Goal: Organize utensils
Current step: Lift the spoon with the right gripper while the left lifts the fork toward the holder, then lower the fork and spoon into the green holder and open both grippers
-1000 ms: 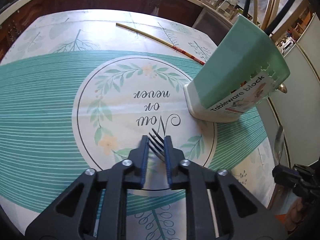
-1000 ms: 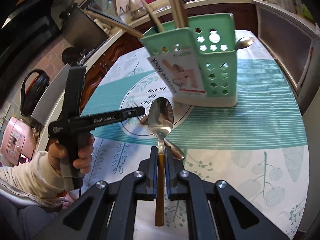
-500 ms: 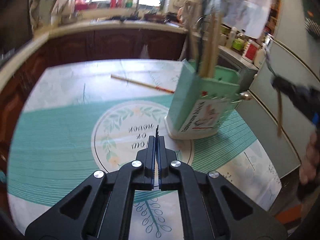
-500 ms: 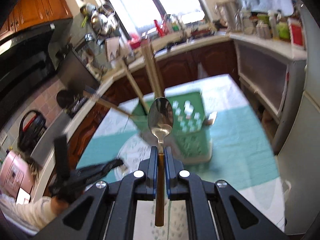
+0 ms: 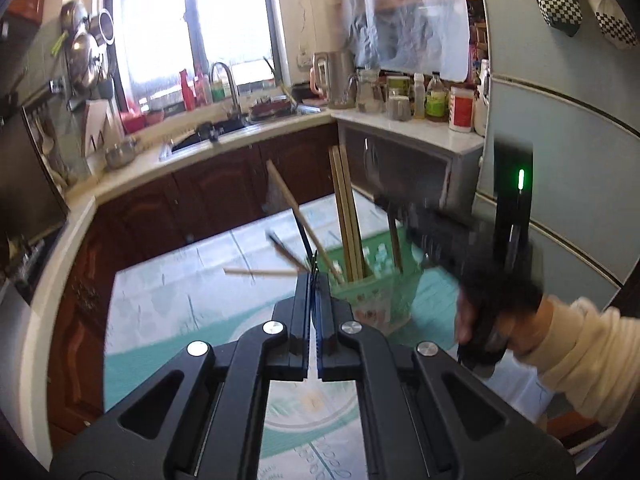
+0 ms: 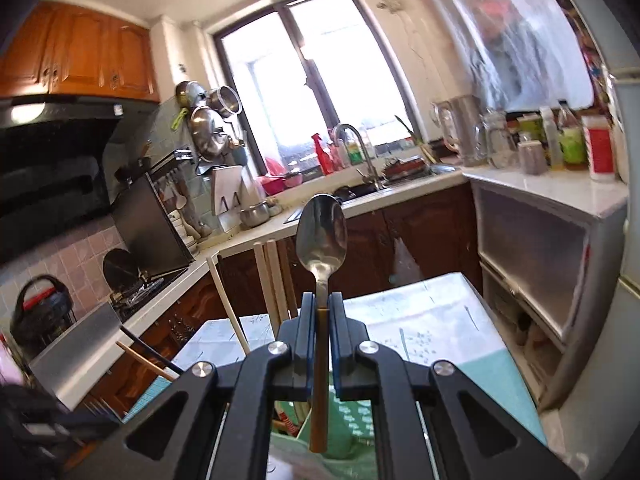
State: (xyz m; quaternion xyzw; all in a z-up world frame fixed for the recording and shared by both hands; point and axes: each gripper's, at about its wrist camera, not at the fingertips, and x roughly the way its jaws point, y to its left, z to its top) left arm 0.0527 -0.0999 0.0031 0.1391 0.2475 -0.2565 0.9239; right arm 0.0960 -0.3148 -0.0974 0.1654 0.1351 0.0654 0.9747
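Observation:
My left gripper is shut on a fork, which shows edge-on as a thin dark sliver between the pads, lifted above the table. Just beyond it stands the green utensil holder with several chopsticks upright in it. My right gripper is shut on a spoon by its brown handle, bowl pointing up. The holder lies right below those fingers. In the left wrist view the right gripper hovers blurred over the holder, held by a hand.
One loose chopstick lies on the patterned tablecloth left of the holder. Dark cabinets and a counter with a sink run behind the table. A fridge stands on the right. The left gripper is a dark blur at lower left.
The left gripper shut on the fork, lifted it off the table and rolled it edge-on. The right gripper rose and tilted up with the spoon, coming over the holder.

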